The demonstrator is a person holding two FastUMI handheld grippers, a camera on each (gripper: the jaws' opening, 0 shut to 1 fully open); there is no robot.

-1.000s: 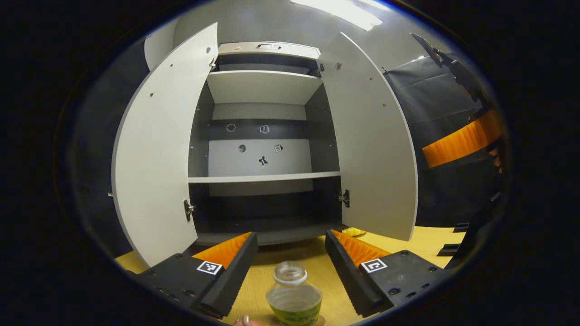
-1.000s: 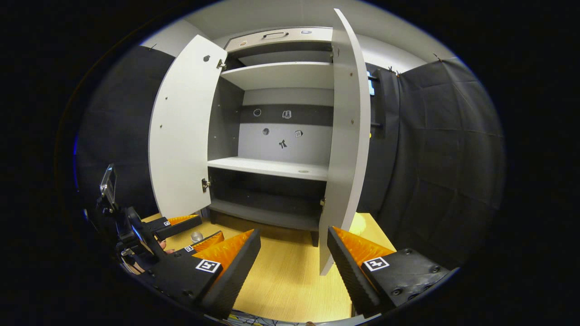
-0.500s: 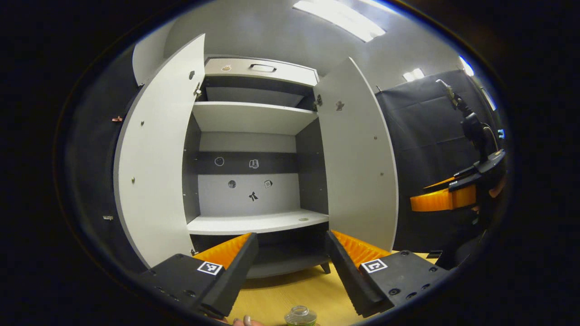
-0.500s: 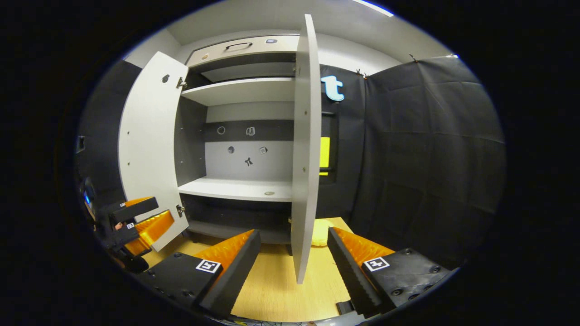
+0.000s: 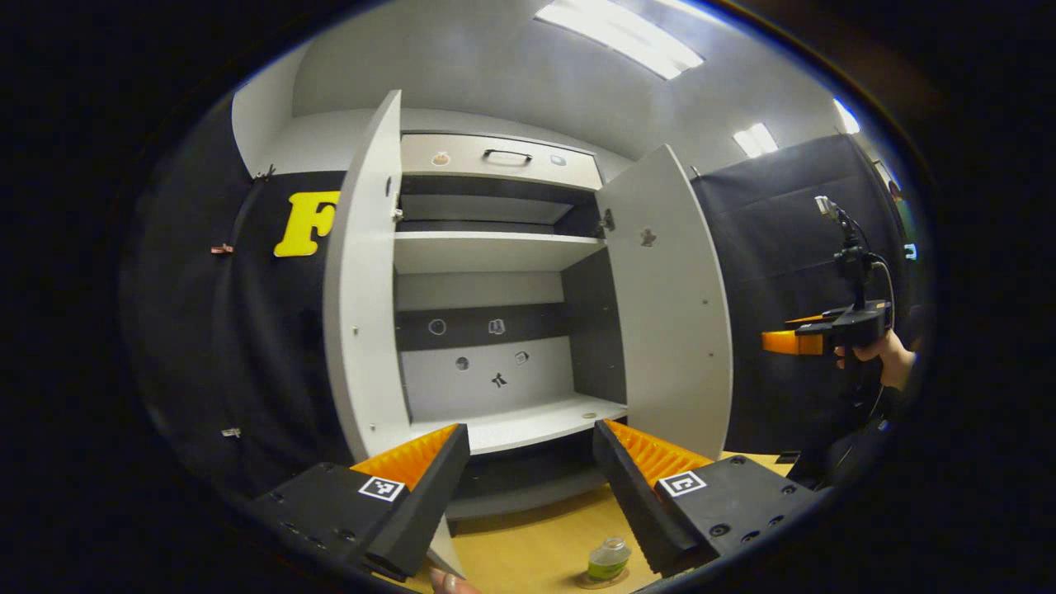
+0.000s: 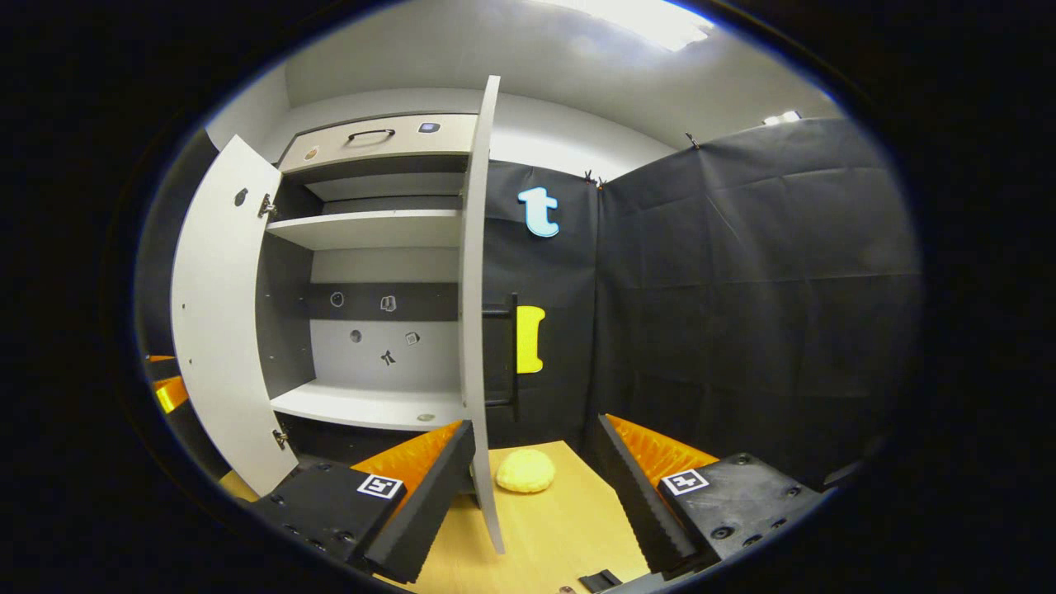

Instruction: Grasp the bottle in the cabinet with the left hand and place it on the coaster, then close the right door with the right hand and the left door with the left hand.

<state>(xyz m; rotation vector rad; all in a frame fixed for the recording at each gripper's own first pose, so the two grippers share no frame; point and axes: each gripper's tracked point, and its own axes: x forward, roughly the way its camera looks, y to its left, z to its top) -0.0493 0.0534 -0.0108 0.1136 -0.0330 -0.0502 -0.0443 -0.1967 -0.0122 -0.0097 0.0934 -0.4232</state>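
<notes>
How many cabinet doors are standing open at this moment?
2. The left door swings out on the cabinet's left side; the right door hangs open on its right side, seen edge-on in the right gripper view.

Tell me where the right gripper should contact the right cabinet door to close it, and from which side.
Probably the outer face of the right door, near its free front edge and far from the hinges. It stands swung out, edge-on to the right gripper, whose jaws are open and empty. Come from the door's right, beside the booth wall, and push flat toward the cabinet; no handle shows to pinch.
</notes>
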